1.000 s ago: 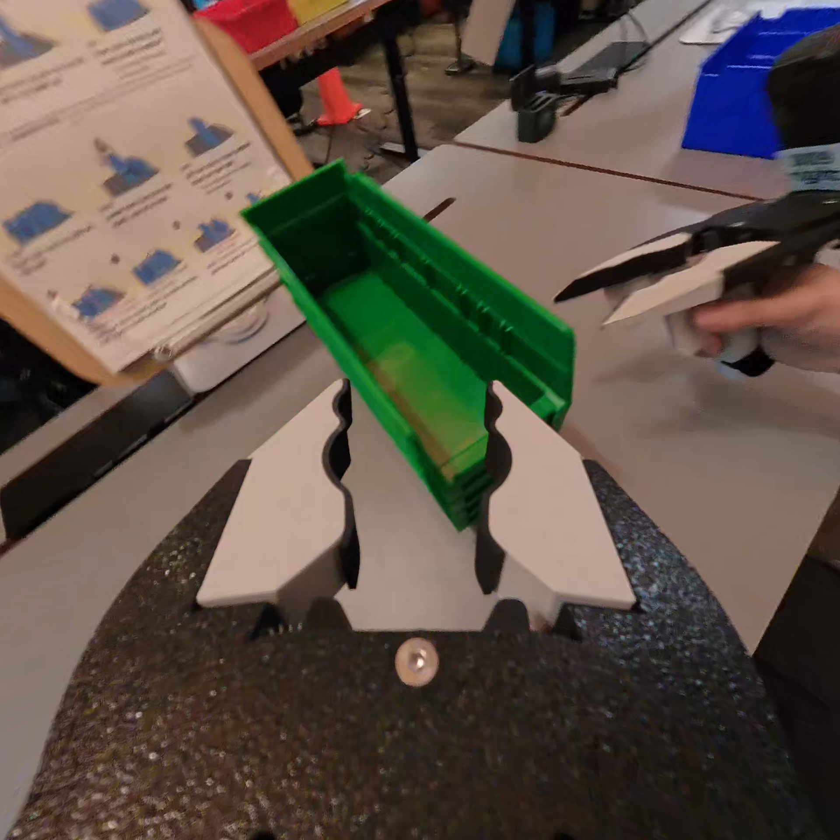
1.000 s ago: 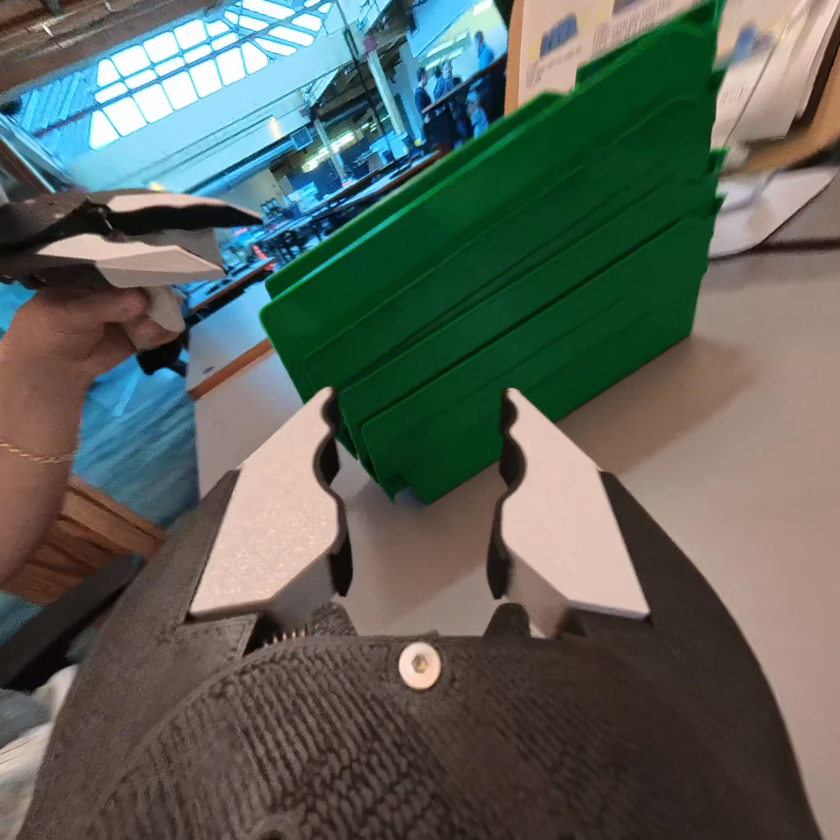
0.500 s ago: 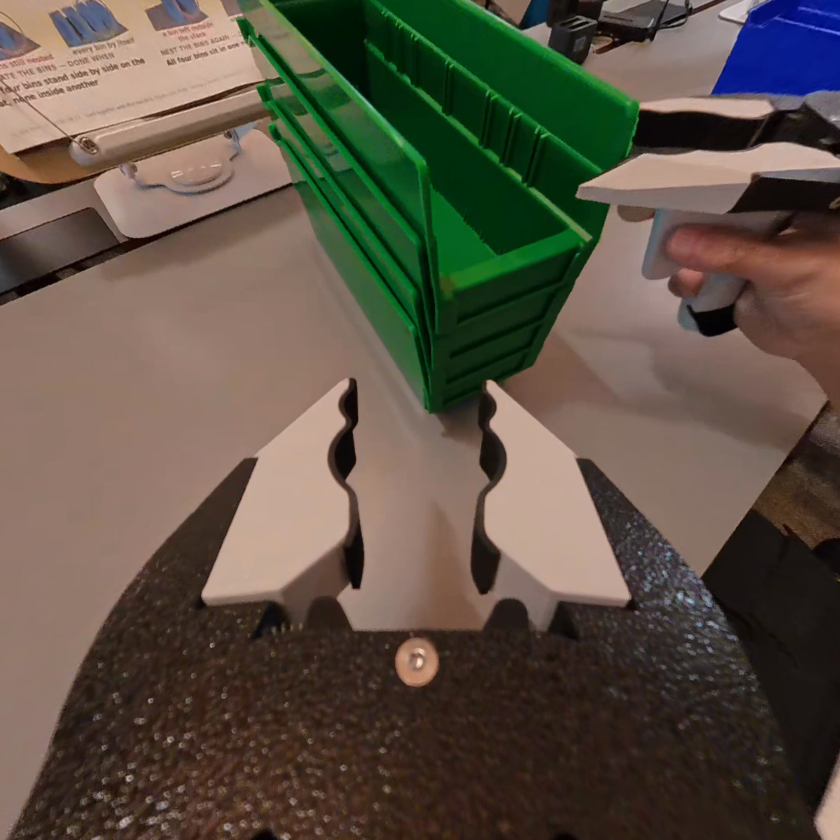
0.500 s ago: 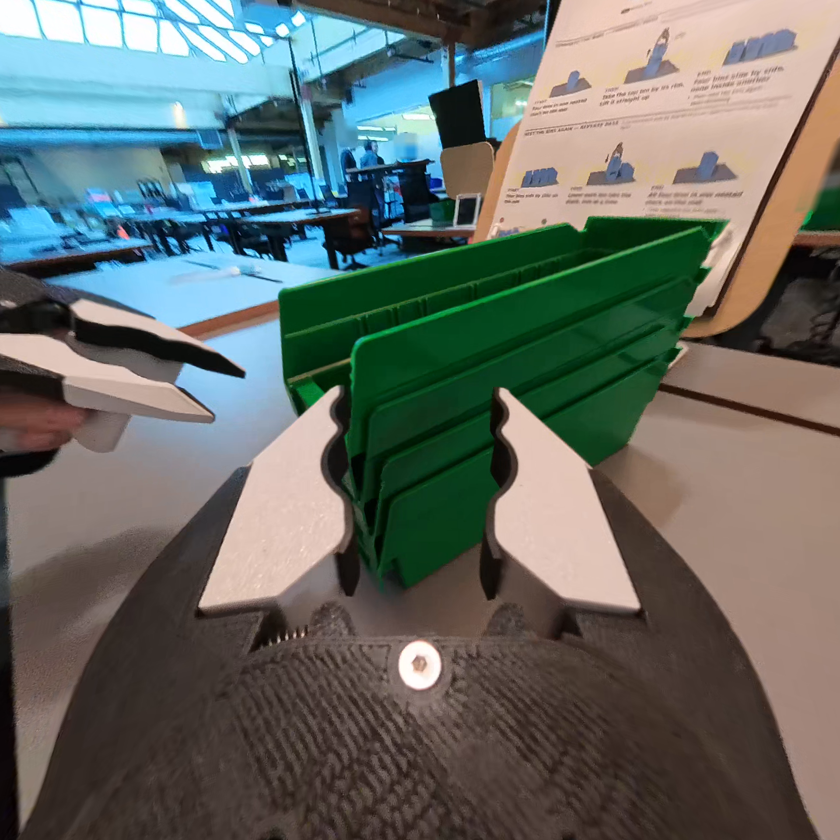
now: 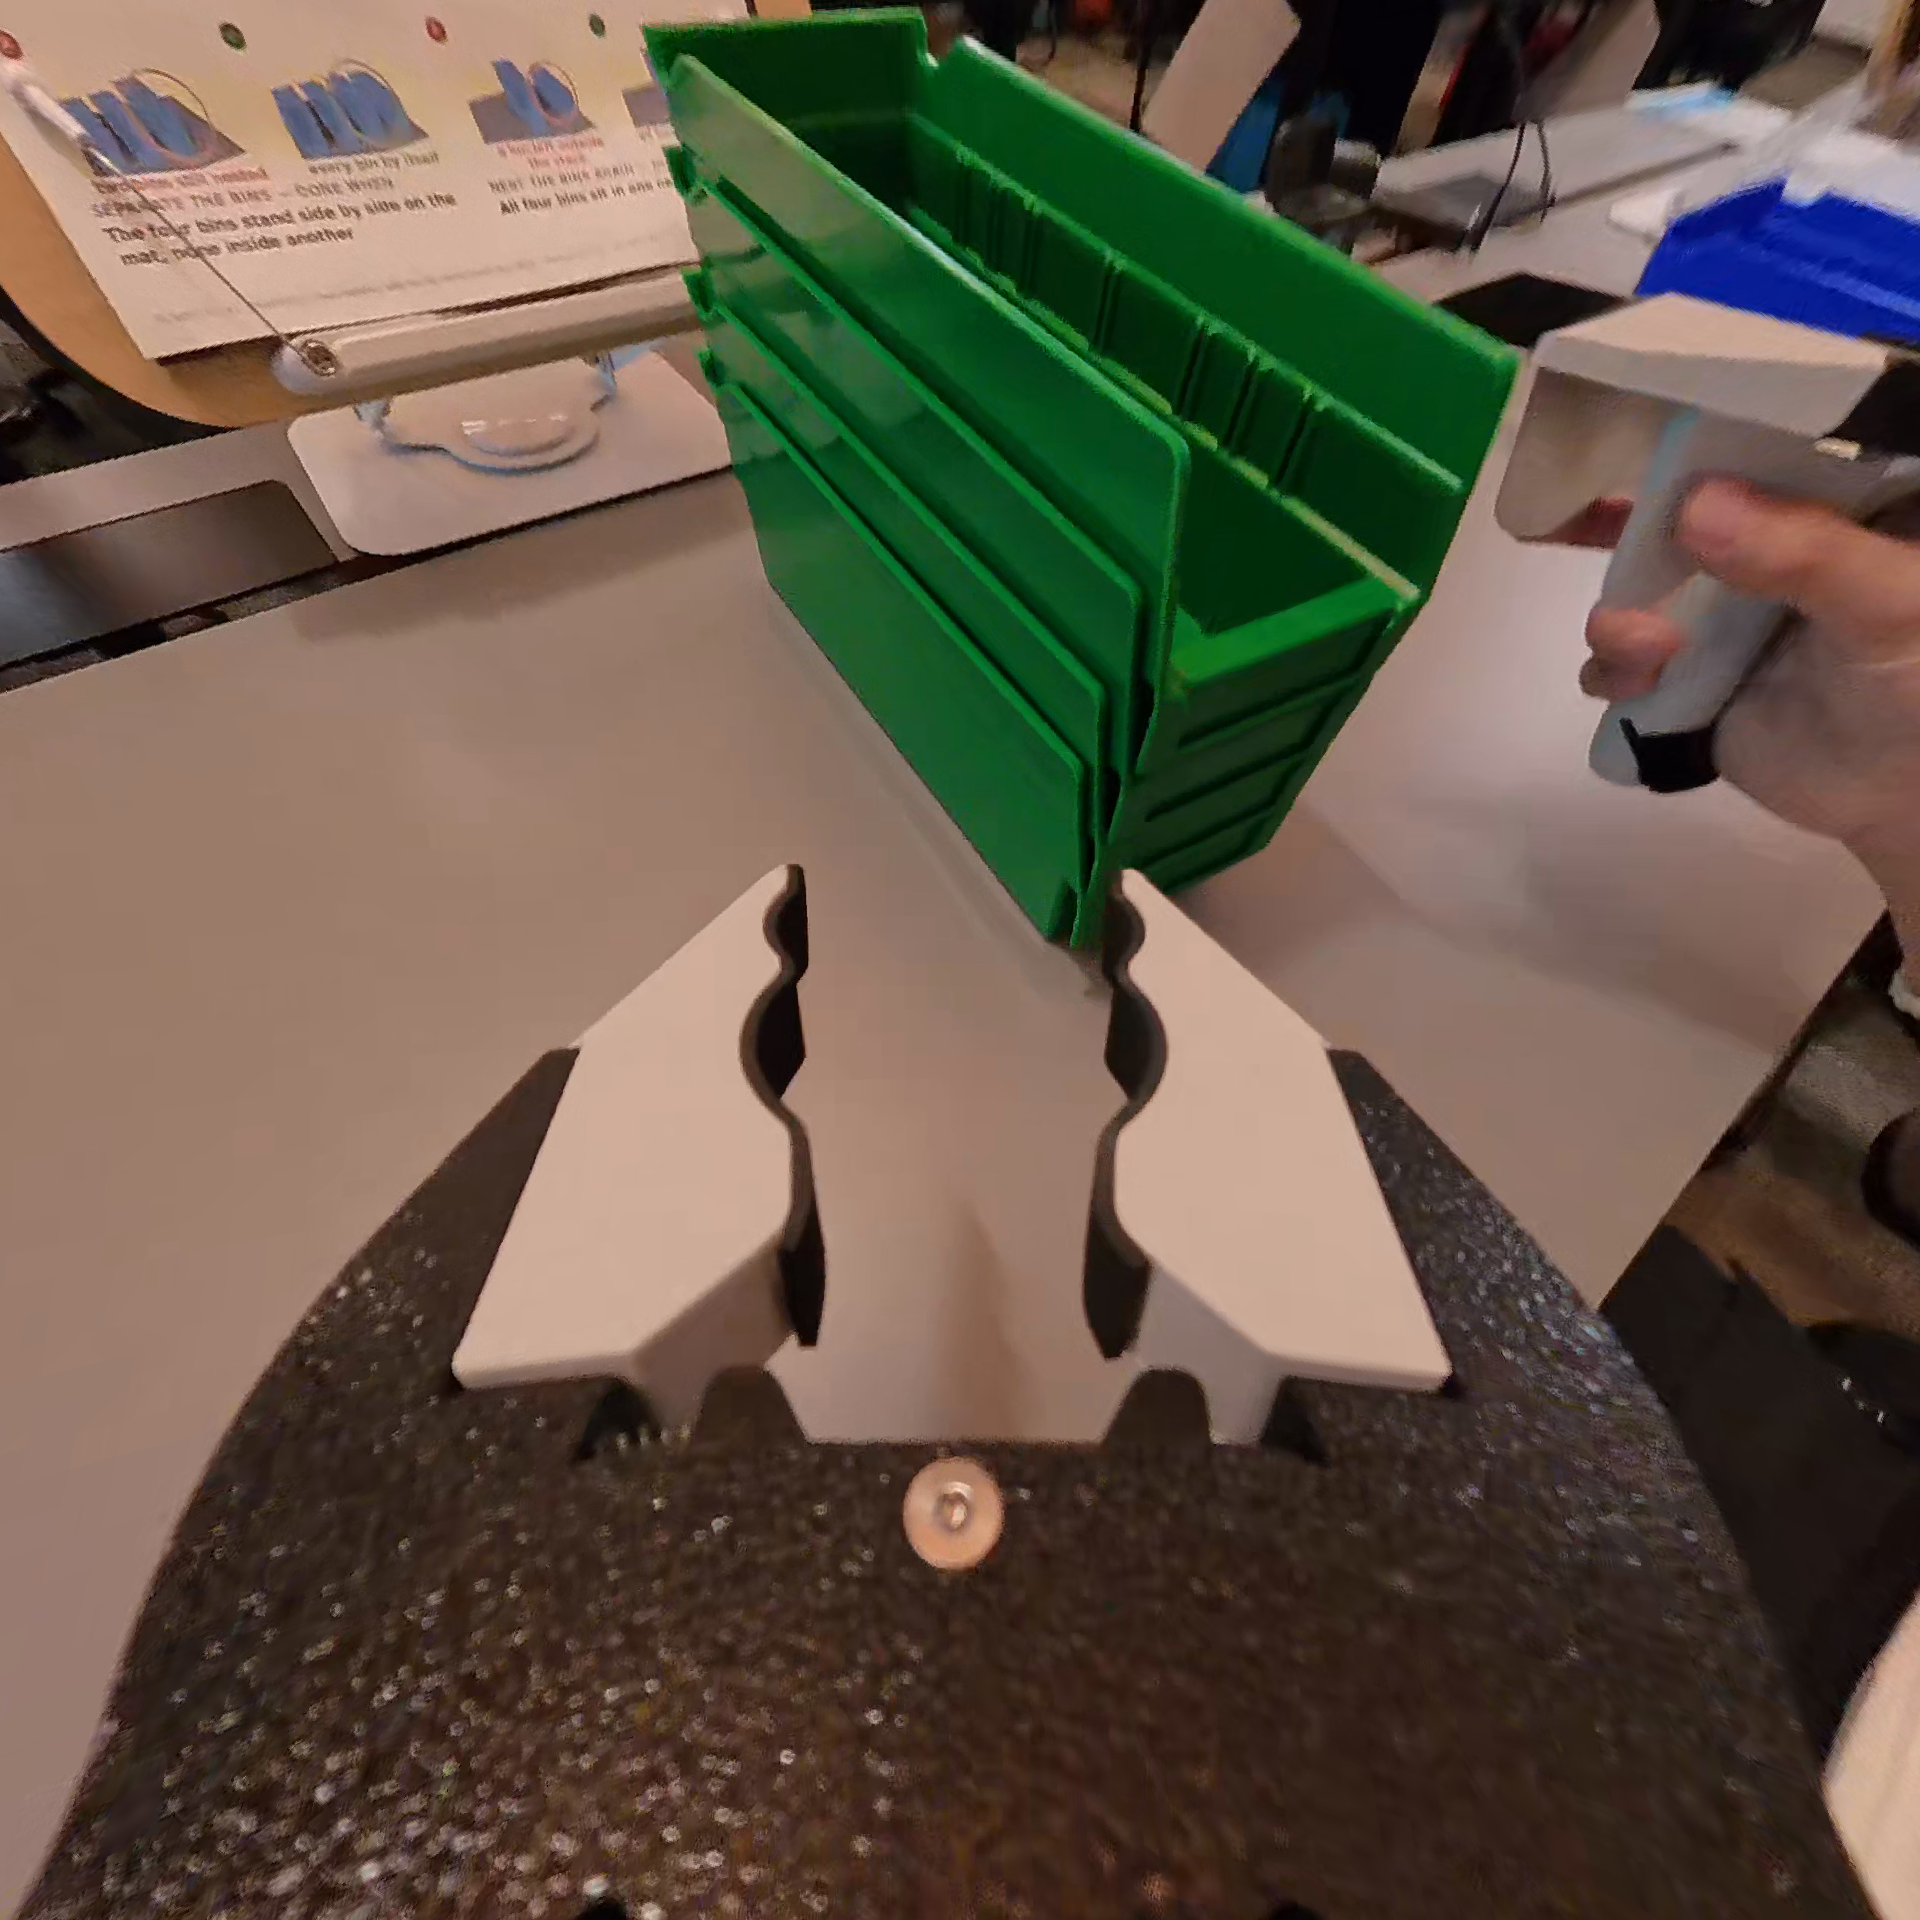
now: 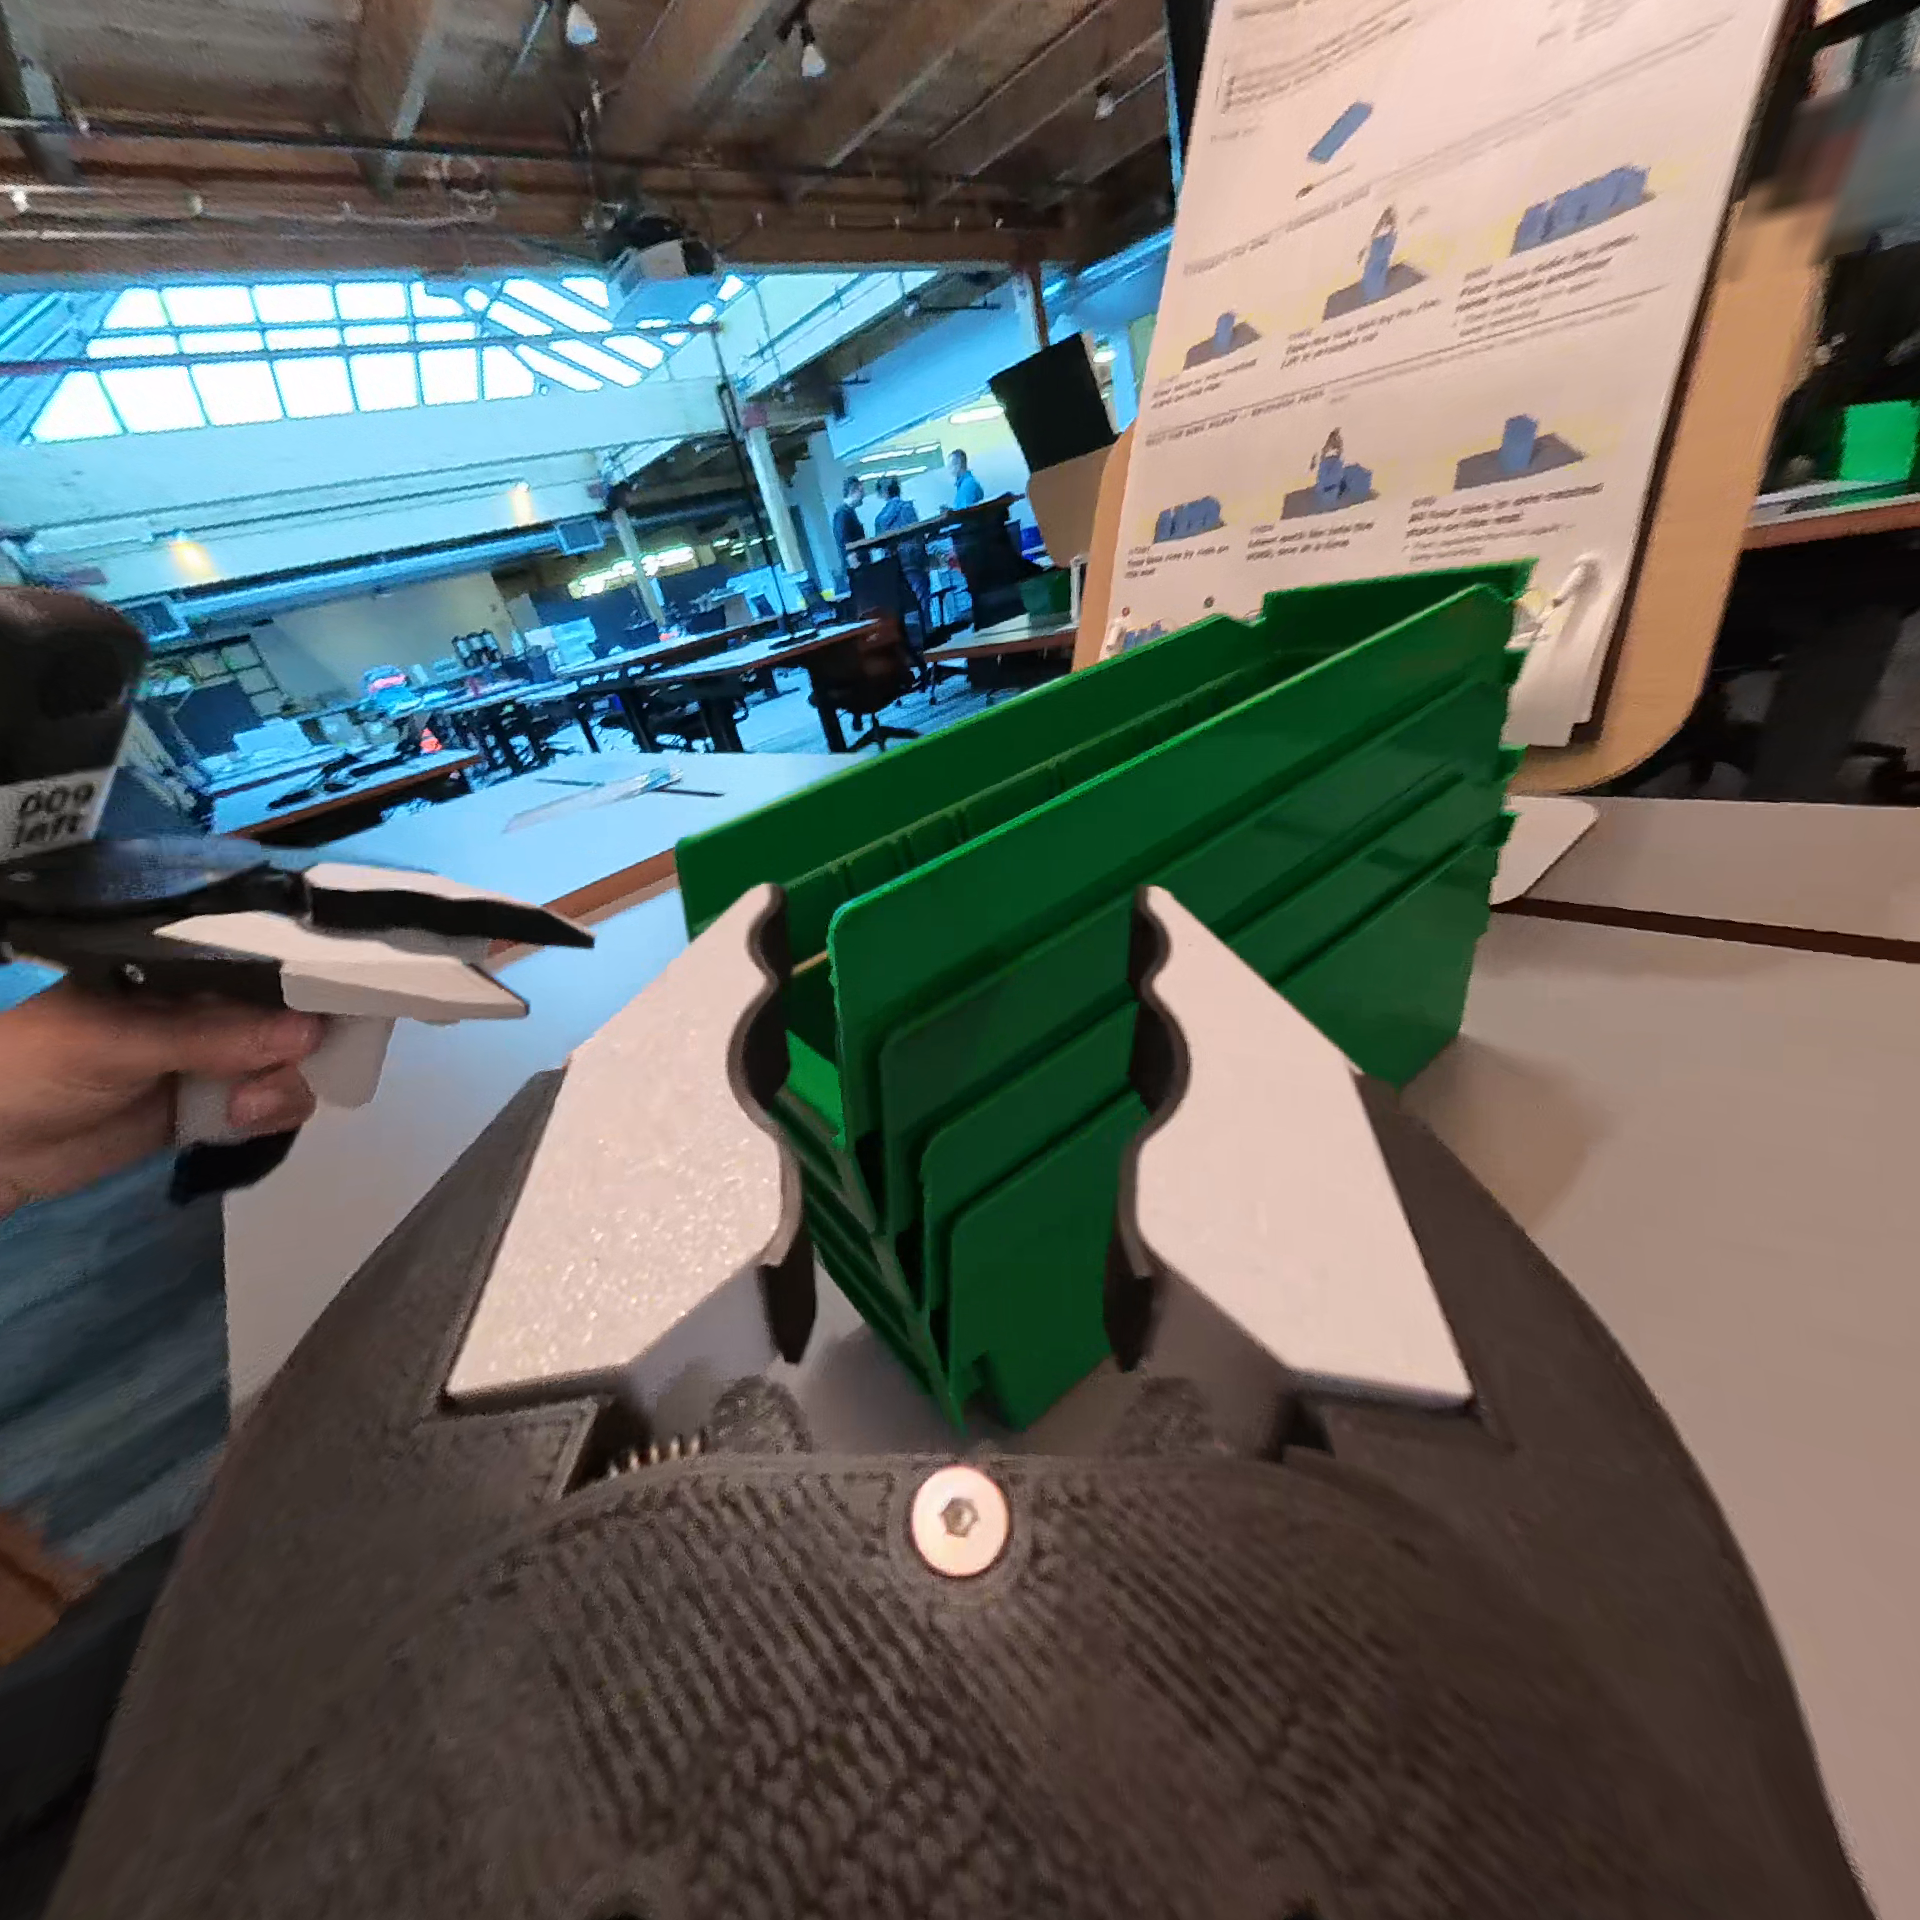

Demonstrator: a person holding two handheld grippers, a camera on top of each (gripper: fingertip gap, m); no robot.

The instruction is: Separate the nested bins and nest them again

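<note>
We take the stack of green bins point(image 5: 1039, 520) as our landmark: four long shelf bins, all nested, standing on the grey table point(image 5: 416, 831) in front of the instruction board point(image 5: 343, 177). None has come out yet, so we judge the separating step has barely begun and we are at the approach to the first grasp.

Our right gripper point(image 6: 961, 935) is spread wide with the near corner of the stack sitting between its fingers; the side walls' edges fan out there, and neither pad clearly touches plastic. Our left gripper point(image 5: 956, 894) is also spread wide and holds nothing; its right fingertip sits just beside the stack's bottom near corner, low by the table.

Next, we think, the right fingers must settle on the top bin's wall alone, not on several layered walls, and close, while the left holds down the lower bins so that only one lifts. Pinching two walls together would likely drag the whole stack up.

The left wrist view looks down into the top bin, showing its ribbed inner wall and open interior, and shows the right gripper only from outside, at the stack's near end. The right wrist view alone shows the stack's corner reaching deep between the fingers, and the left gripper standing off the stack's left side.
</note>
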